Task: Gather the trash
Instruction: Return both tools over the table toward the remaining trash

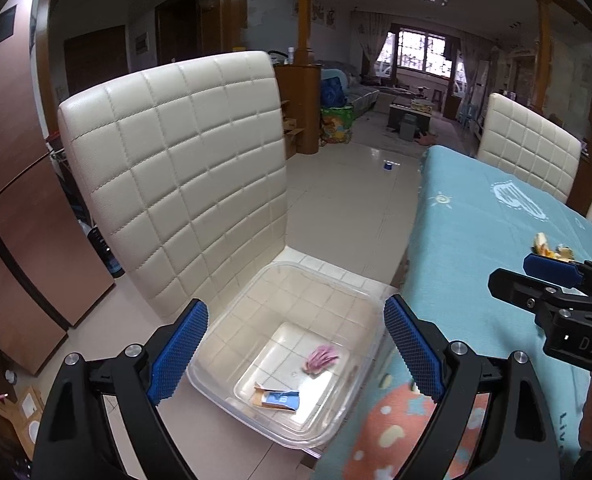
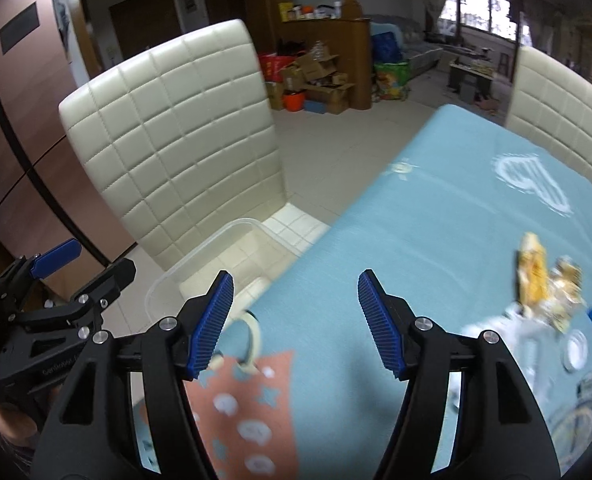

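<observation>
Below the wide-open, empty left claw (image 1: 296, 352), a clear tub (image 1: 359, 308) already holds two scraps. Right of the half-open, empty right claw (image 2: 292, 324), more trash (image 2: 543, 280) waits on the table (image 2: 435, 220).

- The left gripper (image 1: 296, 350) fills the bottom of its own wrist view – blue ribbed pads spread wide, with nothing pressed between them.
- The same gripper shows at the lower left of the right wrist view, a hand (image 2: 14, 426) partly visible beneath its black body.
- The right gripper (image 2: 294, 322) stands at the bottom centre of its view, jaws apart and empty.
- In the left wrist view it enters from the right edge – one blue pad pointing left.
</observation>
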`<move>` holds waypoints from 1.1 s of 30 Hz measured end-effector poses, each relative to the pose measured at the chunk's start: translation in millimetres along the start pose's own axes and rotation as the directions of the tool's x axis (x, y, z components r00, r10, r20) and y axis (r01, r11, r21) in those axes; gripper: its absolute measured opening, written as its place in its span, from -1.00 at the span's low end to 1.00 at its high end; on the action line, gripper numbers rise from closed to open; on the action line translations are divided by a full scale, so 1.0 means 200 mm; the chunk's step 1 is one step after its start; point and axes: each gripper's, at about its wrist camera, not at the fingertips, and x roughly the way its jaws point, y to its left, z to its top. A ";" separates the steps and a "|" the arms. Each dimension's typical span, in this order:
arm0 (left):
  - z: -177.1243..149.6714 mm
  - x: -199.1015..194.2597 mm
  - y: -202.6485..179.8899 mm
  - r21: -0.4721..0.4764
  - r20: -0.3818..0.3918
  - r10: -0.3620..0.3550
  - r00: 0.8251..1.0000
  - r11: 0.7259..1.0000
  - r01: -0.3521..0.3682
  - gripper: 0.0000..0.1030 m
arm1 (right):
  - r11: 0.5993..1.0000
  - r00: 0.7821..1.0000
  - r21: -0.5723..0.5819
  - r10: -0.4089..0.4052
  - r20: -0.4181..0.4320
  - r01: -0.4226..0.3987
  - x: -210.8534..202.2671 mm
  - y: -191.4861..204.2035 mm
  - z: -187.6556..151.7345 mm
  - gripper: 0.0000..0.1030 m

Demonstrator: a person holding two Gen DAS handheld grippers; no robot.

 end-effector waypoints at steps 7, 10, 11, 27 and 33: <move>-0.02 -0.10 -0.24 0.060 0.008 -0.103 0.995 0.993 0.102 0.70 | 0.993 0.995 0.082 -0.090 0.028 0.088 -0.26 -0.23 -0.14 0.28; -0.05 -0.15 -0.38 0.103 -0.004 -0.157 0.988 0.982 0.157 0.70 | 0.983 0.988 0.122 -0.146 0.048 0.139 -0.39 -0.34 -0.23 0.30; -0.06 -0.17 -0.42 0.116 -0.009 -0.176 0.984 0.978 0.176 0.70 | 0.978 0.985 0.140 -0.164 0.053 0.155 -0.43 -0.39 -0.27 0.31; -0.34 -0.33 -1.21 0.340 -0.161 -0.377 0.912 0.847 0.409 0.70 | 0.820 0.892 0.380 -0.450 -0.032 0.428 -0.89 -1.04 -0.90 0.57; -0.38 -0.31 -1.33 0.351 -0.202 -0.361 0.911 0.841 0.411 0.70 | 0.759 0.854 0.439 -0.519 -0.039 0.481 -0.97 -1.18 -1.01 0.70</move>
